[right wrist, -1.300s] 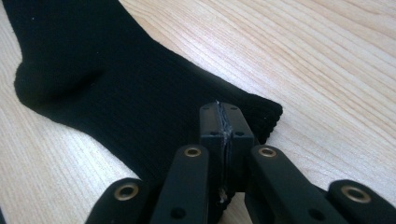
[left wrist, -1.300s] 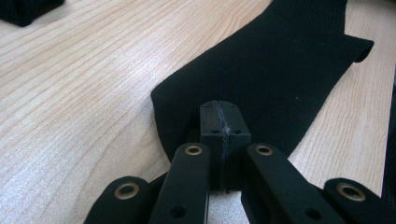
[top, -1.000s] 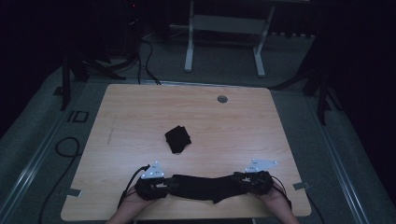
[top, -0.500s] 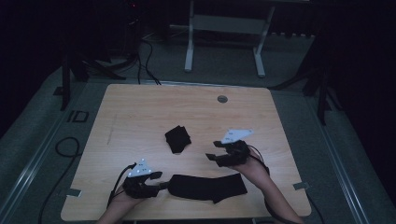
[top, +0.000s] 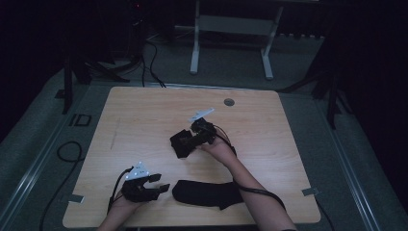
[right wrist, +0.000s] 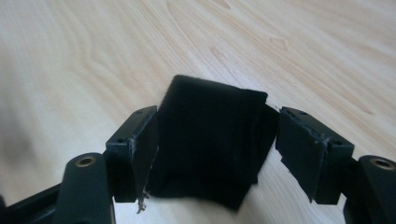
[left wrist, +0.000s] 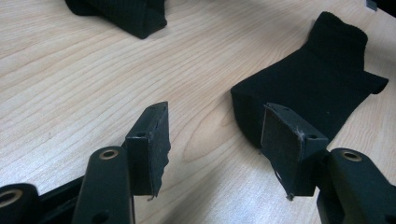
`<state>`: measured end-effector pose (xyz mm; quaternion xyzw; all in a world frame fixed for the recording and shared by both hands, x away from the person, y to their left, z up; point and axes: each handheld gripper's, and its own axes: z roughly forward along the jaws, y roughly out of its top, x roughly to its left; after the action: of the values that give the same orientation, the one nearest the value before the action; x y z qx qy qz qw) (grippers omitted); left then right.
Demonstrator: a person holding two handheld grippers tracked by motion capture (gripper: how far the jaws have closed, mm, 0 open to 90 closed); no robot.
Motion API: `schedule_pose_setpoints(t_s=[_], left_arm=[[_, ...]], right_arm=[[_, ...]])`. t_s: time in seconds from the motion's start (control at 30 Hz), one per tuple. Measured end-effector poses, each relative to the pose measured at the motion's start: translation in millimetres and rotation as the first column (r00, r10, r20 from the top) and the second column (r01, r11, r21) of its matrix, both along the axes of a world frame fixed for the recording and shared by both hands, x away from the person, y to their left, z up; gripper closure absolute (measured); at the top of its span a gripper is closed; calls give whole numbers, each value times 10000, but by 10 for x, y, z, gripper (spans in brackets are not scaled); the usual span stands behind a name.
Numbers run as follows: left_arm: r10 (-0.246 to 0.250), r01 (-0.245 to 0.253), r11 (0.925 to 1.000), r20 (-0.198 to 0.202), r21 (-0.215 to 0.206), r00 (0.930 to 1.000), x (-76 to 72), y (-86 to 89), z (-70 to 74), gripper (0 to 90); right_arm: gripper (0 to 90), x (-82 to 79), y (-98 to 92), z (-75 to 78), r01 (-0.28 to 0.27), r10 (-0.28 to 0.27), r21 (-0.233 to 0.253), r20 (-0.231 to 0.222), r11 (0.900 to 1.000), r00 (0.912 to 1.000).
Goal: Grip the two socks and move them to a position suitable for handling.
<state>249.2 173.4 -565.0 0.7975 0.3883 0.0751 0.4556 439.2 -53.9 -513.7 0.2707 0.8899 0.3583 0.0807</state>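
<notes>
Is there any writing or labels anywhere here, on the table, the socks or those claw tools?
"ID": large pale marking on the floor left of the table; it seems to read so, but dimly.
Nothing readable on the flat sock, the folded sock or either gripper.

Dim room, grey floor [top: 43, 144], wooden table [top: 144, 115]

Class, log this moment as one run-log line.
left tool: open, beside flat sock | right tool: open, straddling folded sock | table: wooden
</notes>
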Motion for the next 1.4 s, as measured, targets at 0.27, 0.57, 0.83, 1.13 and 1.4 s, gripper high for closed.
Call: schedule_pose_setpoints(t_s=[0.27, 0.57, 0.83, 1.13, 1.4], left_arm=[[-39, 39, 10000, -59, -17, 10000, 7, 14, -4, 423], [118, -119, 9999, -128, -81, 9998, 29, 6, -6, 424], [487, -492, 9987, -319, -133, 9983, 93, 53, -20, 431], [1181, -1188, 9917, -177, -485, 9928, 263, 91, 64, 430], [34, -26, 9819, 42, -1893, 10000, 301, -35, 302, 428]], right_arm=[[335, 125, 233, -350, -118, 50, -1397, -489, 9901, 9988], [713, 75, 219, -358, -492, 479, -1359, -132, 9895, 9988], [763, 11, 166, -266, -658, 617, -1064, -413, 9921, 9972], [762, -385, -142, 166, -1625, 1657, 836, -319, 9832, 9857], [760, -732, -455, 329, -2121, 2165, 1548, -119, 9649, 9762]])
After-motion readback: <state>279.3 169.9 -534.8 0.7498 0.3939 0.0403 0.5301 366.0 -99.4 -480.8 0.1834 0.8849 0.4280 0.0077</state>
